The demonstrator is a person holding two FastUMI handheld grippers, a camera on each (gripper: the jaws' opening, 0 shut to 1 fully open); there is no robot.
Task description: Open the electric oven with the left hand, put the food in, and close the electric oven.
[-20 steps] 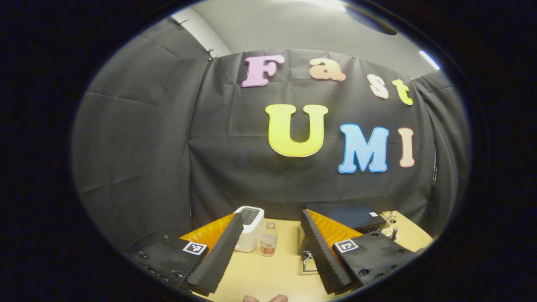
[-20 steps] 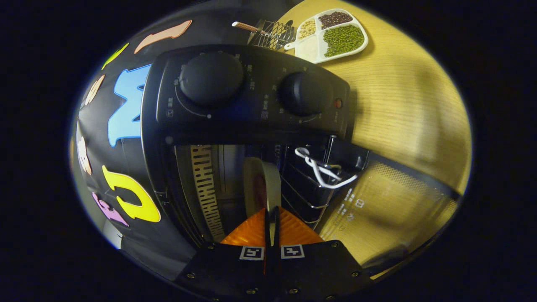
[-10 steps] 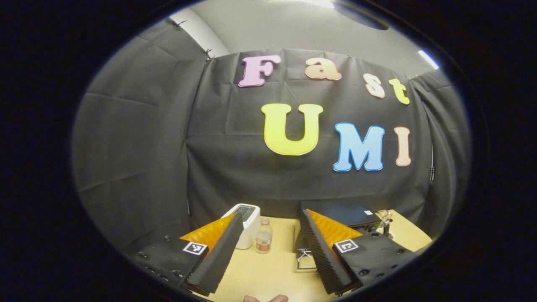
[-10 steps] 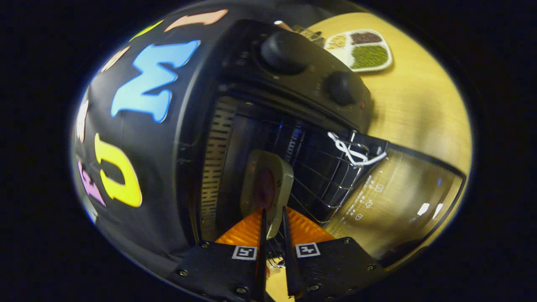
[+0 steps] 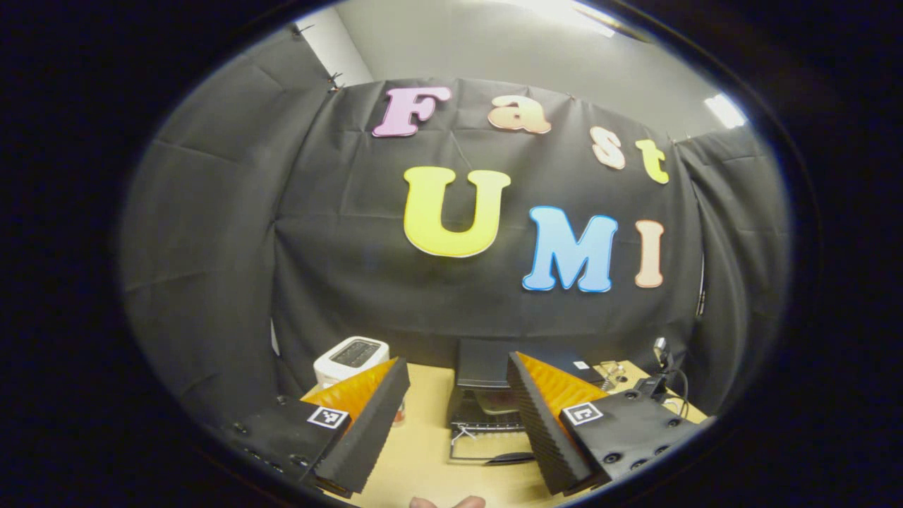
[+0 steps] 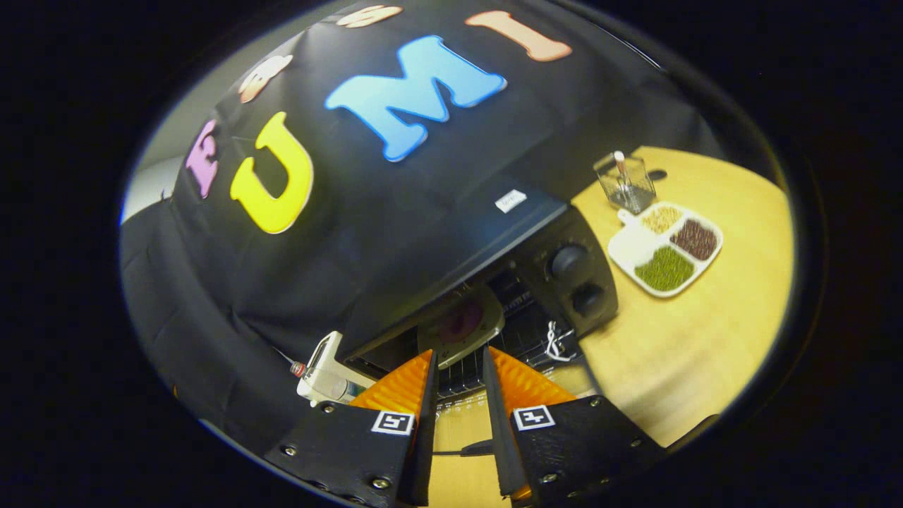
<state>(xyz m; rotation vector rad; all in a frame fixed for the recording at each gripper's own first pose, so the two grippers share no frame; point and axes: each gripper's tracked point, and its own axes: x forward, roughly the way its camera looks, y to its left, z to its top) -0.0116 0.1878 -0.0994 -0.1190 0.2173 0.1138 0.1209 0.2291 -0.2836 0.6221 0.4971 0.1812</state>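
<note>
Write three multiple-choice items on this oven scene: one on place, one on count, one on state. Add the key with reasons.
1. Where is the plate of food?
A. on the rack inside the oven
B. on the table beside the toaster
C. between the right tongs

2. How many knobs does the oven's front panel show?
A. one
B. two
C. four

3. What state is the oven door in?
A. shut
B. taken off
C. open, folded down

Key: 1 A, the plate sits within the oven's mouth, beyond the right tongs, which hold nothing. 2 B, two round knobs stand one above the other. 3 C, the door lies flat on the table in front of the oven.
</note>
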